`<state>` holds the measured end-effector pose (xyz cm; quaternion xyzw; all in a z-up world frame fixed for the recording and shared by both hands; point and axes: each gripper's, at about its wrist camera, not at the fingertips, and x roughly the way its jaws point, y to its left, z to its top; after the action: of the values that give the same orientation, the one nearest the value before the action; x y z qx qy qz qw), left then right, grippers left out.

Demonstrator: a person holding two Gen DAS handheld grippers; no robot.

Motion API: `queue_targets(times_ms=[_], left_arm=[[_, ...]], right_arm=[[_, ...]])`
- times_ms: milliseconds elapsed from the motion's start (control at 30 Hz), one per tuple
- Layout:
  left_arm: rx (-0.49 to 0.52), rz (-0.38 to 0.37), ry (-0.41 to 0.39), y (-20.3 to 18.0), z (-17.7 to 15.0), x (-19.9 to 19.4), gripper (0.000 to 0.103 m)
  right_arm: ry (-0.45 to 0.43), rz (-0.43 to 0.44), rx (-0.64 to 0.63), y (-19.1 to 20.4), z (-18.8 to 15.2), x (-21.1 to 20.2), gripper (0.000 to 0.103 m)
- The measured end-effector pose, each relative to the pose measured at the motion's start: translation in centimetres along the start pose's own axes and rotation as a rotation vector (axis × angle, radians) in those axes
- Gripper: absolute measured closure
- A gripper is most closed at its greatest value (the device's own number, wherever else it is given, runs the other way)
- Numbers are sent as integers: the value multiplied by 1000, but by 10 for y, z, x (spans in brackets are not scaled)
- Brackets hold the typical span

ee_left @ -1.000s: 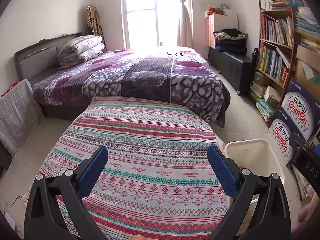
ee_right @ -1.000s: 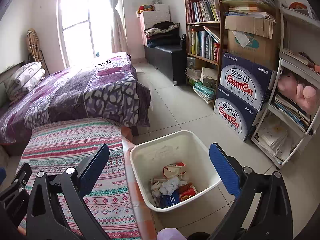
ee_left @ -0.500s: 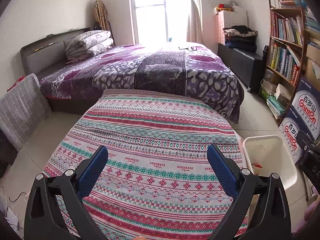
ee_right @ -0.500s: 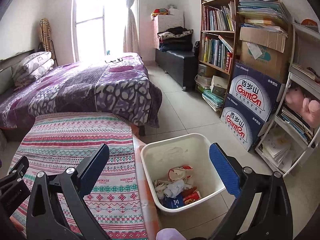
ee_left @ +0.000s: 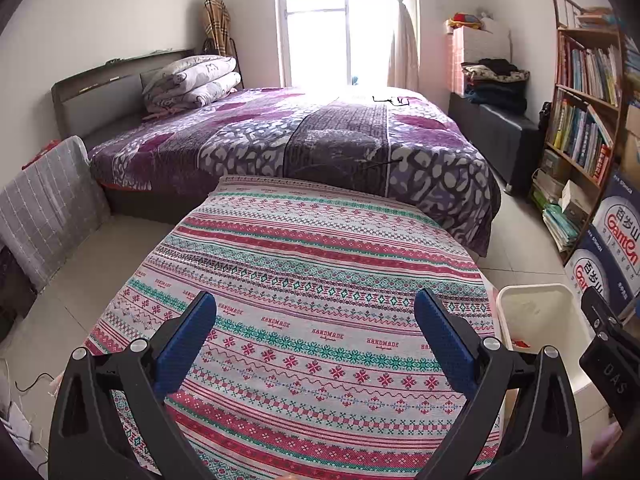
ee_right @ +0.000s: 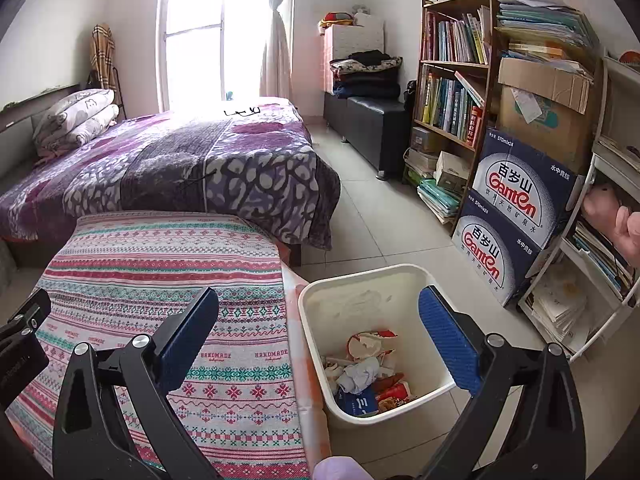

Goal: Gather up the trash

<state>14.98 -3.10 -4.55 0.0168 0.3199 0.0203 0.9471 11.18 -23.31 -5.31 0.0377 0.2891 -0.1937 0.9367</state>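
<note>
Both the left gripper [ee_left: 315, 320] and right gripper [ee_right: 319, 319] gape wide, empty; the tablecloth [ee_left: 320, 280] shows no litter, so check the bin [ee_right: 320, 308] at its right edge before stopping.

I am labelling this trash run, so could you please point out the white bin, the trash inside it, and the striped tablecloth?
white bin [ee_right: 362, 276]: right wrist view, far rim.
trash [ee_right: 360, 372]: right wrist view, crumpled grey piece mid-pile.
striped tablecloth [ee_left: 320, 280]: left wrist view, middle of the cloth.
</note>
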Motion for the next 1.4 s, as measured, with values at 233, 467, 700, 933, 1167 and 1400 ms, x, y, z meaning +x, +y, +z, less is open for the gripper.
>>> queue_targets(times_ms=[233,467,700,933,1167,1400], left_arm=[[3,-12,-5,0,0,0,7],[-4,-28,-16,0,1,0,7],[-33,-79,-6,3,-1,2,7],[-41,-65,-13,3,1,0,7],[-64,-69,-12,7,2,-2,7],[-52,-48,-34,6,3,-6,7]], right_arm=[[1,2,5,0,0,1,7],[4,4,3,-1,0,1,7],[10,7,3,1,-2,2,7],[7,11,-4,4,-5,1,7],[14,19,9,2,-3,1,7],[5,23,7,3,-1,-1,7]])
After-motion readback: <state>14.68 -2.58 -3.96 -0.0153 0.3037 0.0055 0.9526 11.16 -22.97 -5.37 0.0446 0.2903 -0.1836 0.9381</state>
